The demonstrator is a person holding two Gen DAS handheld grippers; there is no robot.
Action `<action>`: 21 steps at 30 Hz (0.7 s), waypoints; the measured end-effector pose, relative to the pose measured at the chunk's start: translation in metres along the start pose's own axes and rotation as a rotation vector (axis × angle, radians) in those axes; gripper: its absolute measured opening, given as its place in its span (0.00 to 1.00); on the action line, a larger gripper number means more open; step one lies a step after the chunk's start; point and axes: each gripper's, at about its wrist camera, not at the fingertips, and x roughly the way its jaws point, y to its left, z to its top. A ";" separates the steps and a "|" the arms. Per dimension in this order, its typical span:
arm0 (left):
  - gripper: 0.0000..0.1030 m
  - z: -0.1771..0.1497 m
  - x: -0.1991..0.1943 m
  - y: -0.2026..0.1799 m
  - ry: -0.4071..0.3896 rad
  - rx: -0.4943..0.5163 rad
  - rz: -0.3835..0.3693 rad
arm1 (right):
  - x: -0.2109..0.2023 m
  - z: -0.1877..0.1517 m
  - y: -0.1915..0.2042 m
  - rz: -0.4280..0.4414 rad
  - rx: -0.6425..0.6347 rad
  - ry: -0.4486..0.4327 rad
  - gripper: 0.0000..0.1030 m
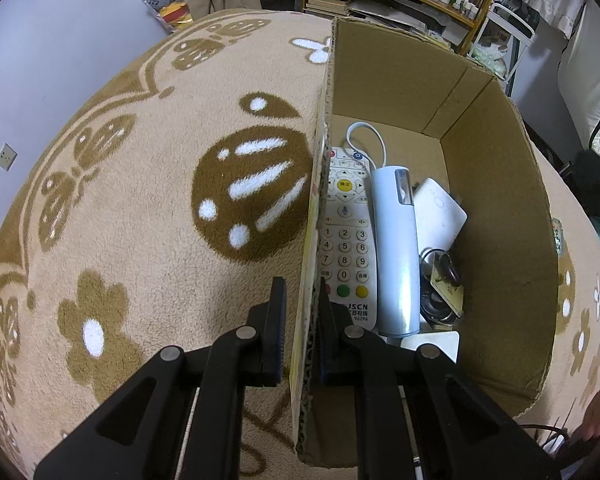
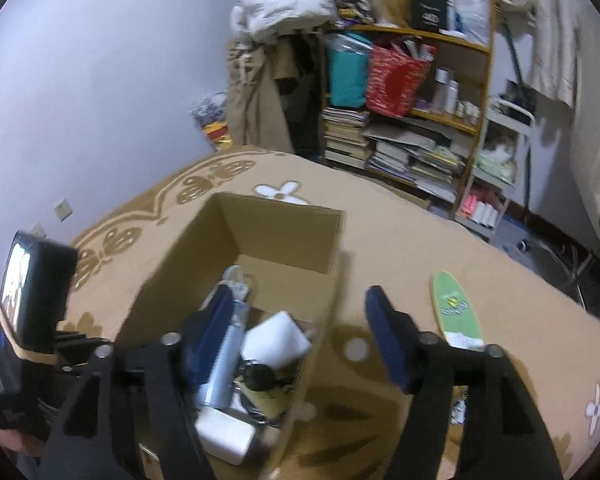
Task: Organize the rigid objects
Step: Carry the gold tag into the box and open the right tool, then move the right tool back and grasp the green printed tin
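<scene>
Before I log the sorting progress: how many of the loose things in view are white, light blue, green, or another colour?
White: 3, the remote, flat pad, block
Light blue: 1, the wand-shaped device
Green: 1, the small board outside the cardboard box
Other: 1 dark tangle with a yellowish piece, too jumbled to split
Total: 6

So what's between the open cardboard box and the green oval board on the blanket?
Only bare patterned blanket between the cardboard box and the green oval board, seen in the right wrist view.
</scene>
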 end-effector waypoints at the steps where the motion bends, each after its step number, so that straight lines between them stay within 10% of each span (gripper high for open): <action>1: 0.12 0.000 0.000 0.000 0.001 0.000 -0.001 | -0.003 0.000 -0.009 -0.007 0.024 -0.006 0.84; 11: 0.12 0.001 0.000 0.001 0.006 -0.006 -0.005 | -0.001 -0.015 -0.094 -0.262 0.151 -0.003 0.97; 21: 0.12 0.001 0.000 0.001 0.006 -0.006 -0.006 | 0.036 -0.051 -0.161 -0.274 0.358 0.118 0.97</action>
